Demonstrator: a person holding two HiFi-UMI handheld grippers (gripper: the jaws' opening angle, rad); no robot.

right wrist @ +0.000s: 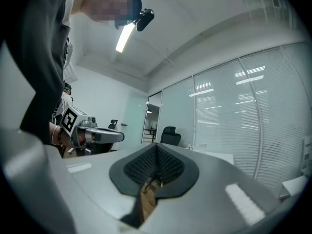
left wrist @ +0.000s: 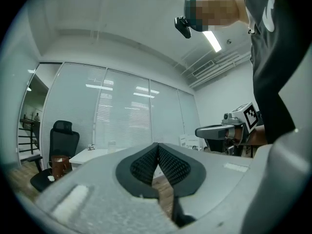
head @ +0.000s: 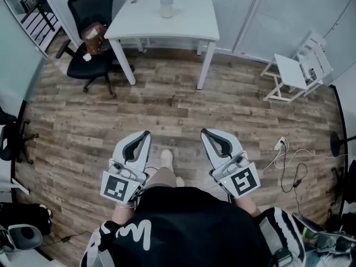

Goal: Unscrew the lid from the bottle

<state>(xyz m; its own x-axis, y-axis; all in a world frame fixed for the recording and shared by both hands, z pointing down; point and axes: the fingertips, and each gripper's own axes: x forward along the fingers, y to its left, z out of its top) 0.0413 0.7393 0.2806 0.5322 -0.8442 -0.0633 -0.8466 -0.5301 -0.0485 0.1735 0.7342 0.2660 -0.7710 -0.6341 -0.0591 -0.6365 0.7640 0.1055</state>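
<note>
I am looking at the bottle (head: 166, 7) standing upright on the white table (head: 189, 24) at the far side of the room. It is too small in the head view for me to tell its lid from its body. It is sitting well apart from both grippers, ahead of them and roughly in line with the gap between the two.

I am holding the left gripper (head: 146, 133) and the right gripper (head: 204, 131) low and close to the body, side by side over the wood floor (head: 167, 99), tips pointing toward the table. In the left gripper view the ribbed pads (left wrist: 146, 165) are pressing against each other with nothing between them. The right gripper view is showing the same: its pads (right wrist: 168, 164) are meeting, empty.

A light shoe (head: 166, 158) is showing on the floor between the grippers. A black office chair (head: 89, 7) carrying a brown bag (head: 93, 38) is standing just left of the table, a small white chair (head: 292, 71) off to the right, and cables (head: 289, 166) are lying on the floor near the right gripper.
</note>
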